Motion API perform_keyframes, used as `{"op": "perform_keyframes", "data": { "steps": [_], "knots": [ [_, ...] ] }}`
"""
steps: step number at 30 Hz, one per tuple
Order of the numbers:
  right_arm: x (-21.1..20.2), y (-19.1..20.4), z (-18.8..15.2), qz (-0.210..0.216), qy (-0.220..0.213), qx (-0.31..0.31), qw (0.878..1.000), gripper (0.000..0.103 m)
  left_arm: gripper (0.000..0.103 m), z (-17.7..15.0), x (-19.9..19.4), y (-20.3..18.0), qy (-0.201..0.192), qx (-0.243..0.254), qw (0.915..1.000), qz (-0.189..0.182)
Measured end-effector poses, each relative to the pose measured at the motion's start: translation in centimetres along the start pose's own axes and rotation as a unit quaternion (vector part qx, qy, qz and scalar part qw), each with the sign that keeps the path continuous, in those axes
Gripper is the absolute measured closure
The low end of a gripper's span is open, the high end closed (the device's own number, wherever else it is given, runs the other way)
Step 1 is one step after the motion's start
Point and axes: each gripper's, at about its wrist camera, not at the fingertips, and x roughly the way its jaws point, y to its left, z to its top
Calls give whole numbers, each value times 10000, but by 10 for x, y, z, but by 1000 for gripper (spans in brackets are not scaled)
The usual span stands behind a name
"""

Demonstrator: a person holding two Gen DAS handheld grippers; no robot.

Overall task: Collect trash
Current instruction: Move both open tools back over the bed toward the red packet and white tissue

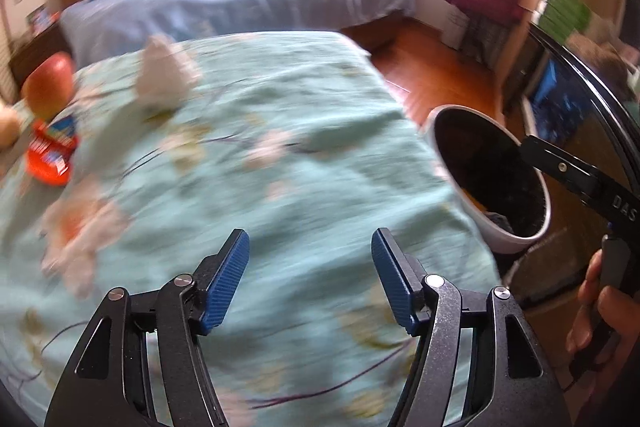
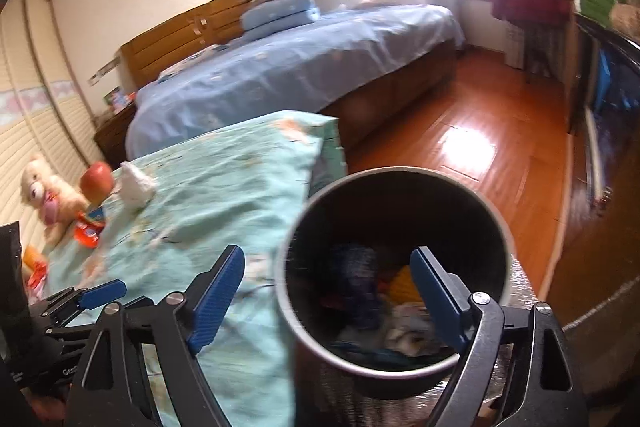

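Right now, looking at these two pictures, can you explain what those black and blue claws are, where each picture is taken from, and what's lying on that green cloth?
No robot here: a person holds a handheld gripper in each hand, and each carries a wide-angle camera looking along its blue fingers. One picture is from the left gripper, the other from the right gripper. Both are open and hold nothing.

The left one hangs over a green flowered blanket. At its far end lie crumpled tissue, an apple and an orange wrapper. The right view also shows a plush toy there.

The right gripper is over a bin beside the blanket, with trash already inside. The hand at the left picture's edge holds it.
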Motion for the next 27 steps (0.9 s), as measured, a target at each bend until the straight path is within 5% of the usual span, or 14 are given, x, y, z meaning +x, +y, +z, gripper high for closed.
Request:
{"op": "perform_keyframes", "data": {
  "steps": [14, 27],
  "knots": [
    [29, 85, -9, 713, 413, -511, 9953, 7, 30, -26, -22, 110, -85, -1172, 9909, 658],
    [60, 141, -14, 1064, 785, -890, 9872, 7, 28, -33, -31, 156, -148, -1579, 9826, 964]
  ]
}}
